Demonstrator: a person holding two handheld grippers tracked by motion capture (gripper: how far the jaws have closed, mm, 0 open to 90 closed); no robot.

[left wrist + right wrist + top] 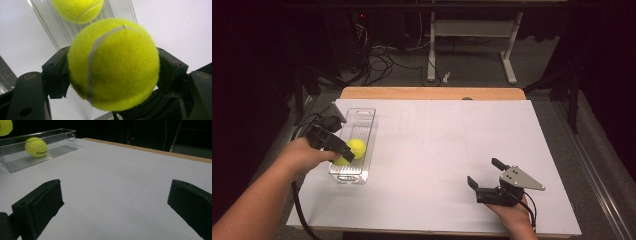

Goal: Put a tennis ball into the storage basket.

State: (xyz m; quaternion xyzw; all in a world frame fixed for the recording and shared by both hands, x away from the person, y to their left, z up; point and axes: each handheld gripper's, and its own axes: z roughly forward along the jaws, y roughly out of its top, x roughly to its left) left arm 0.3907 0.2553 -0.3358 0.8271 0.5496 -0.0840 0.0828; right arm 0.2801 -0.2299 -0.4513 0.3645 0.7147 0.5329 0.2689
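My left gripper (343,157) is shut on a yellow tennis ball (113,65), its black pads pressing both sides. It holds the ball (340,161) over the near end of a clear plastic bin (363,116) at the table's left. A second tennis ball (357,147) lies inside that bin, also seen as the ball (36,147) in the right gripper view. My right gripper (484,172) rests near the front right of the table, jaws wide open with nothing between them (116,205).
A white sheet (437,150) covers the table, with a wooden edge (432,93) showing at the far side. Beyond it stand a desk frame (472,30) and loose cables (382,60) on the floor. A black cable (299,210) trails from the left gripper.
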